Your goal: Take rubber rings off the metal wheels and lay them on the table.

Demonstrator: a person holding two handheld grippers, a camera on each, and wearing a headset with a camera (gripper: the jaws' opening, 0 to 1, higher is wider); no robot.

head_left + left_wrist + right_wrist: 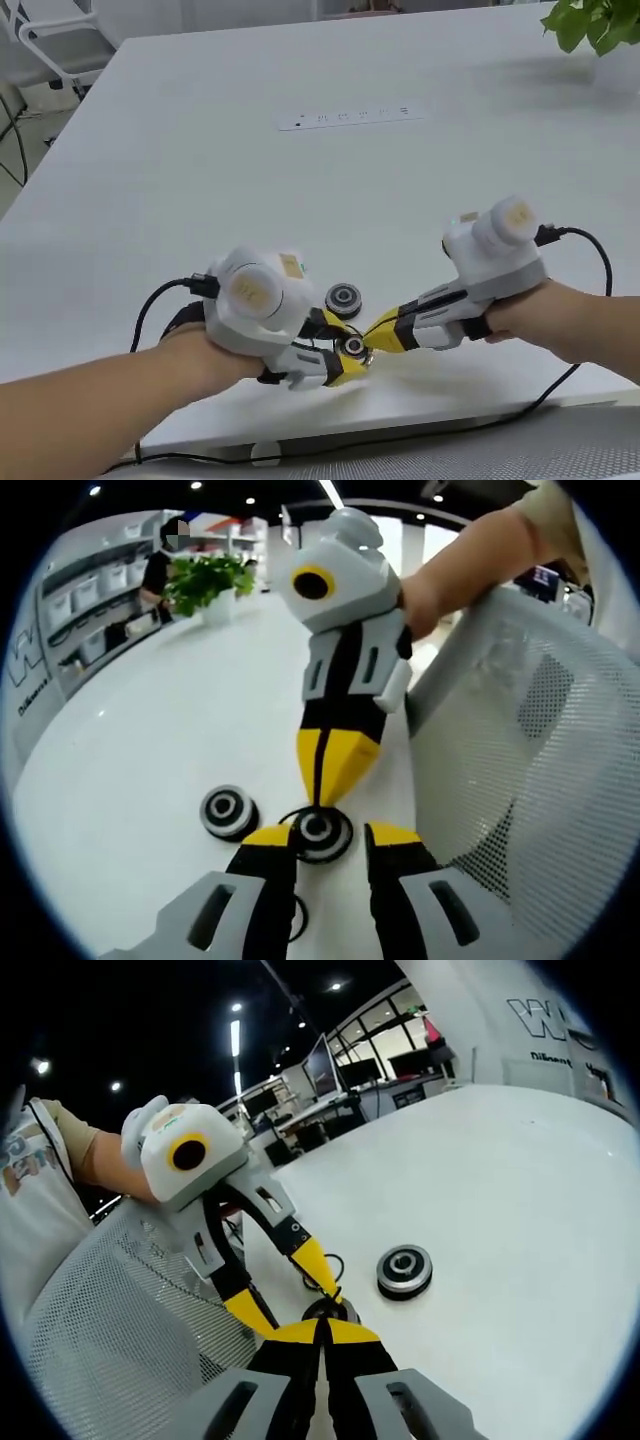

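Peeling the rubber ring (292, 812) seemed the step in hand: our left gripper (342, 353) clamped a metal wheel (353, 347) at the table's (200, 150) 6 o'clock edge, and our right gripper (371, 337), jaws pinched narrow, nipped the ring. A second wheel (343, 297) lay at 12 o'clock from it. Next we judged we had to draw the ring clear and lay it down.

- Smooth white flat tabletop (200, 180): plain, no pattern.
- left gripper (322, 835): white shell, black jaws, yellow tips.
- right gripper (322, 1328): the same white, black and yellow.
- Loose round metal wheel (343, 297): black outer band, silver-grey rings, dark centre.
- Small round wheel between the left jaws (320, 832): concentric black and pale silver rings.
- Thin black cable (160, 293).
- Leafy green plant (590, 20).
- White mesh chair back (520, 730): fine dotted weave.
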